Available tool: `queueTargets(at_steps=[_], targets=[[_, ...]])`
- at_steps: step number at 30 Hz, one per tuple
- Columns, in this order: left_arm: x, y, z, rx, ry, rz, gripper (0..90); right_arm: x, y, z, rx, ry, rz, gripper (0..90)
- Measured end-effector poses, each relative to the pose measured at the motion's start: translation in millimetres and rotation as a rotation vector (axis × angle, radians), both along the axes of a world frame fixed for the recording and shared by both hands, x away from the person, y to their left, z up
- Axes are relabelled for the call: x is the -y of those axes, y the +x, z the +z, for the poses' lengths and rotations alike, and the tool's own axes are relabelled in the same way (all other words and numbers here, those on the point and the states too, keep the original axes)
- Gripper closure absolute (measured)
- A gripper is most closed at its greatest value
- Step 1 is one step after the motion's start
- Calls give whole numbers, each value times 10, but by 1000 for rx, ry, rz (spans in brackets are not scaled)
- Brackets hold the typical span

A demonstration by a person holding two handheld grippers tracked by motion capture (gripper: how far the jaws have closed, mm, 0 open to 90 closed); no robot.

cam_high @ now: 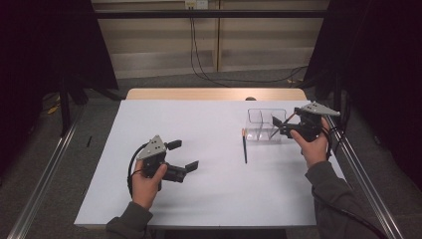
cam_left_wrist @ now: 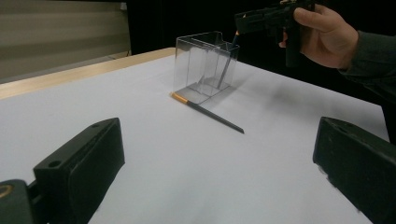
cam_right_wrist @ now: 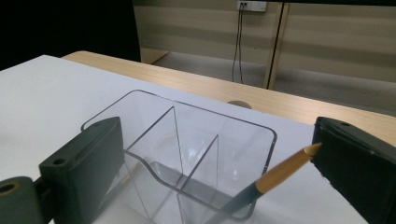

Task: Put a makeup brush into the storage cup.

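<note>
Two pencils are on record: one pencil (cam_right_wrist: 275, 173) leans inside the clear organizer (cam_right_wrist: 154, 140), its gold end touching the inner face of the right gripper (cam_right_wrist: 210, 154), whose jaws stand wide and clamp nothing. Second pencil (cam_high: 244, 146) lies flat on the bench (cam_high: 199, 149), just beside the organizer, between both grippers. Left gripper (cam_high: 185, 155) is wide open, empty, well apart from both.

On the white tabletop (cam_high: 199, 189), a pencil (cam_high: 244, 147) lies beside a clear organizer (cam_high: 266, 124); the right claw (cam_high: 280, 125) hovers open there, the left claw (cam_high: 182, 155) open, well apart.
</note>
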State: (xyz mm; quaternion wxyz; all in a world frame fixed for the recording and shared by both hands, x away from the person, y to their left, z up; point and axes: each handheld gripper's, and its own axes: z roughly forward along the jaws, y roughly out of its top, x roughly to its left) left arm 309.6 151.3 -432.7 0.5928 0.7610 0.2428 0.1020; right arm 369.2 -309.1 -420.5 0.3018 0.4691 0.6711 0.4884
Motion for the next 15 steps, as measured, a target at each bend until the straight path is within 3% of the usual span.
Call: queueTargets(at_steps=[15], targets=[[11,-9,3,-5,-9,1,18,0,-125,33,6,17,15,25]])
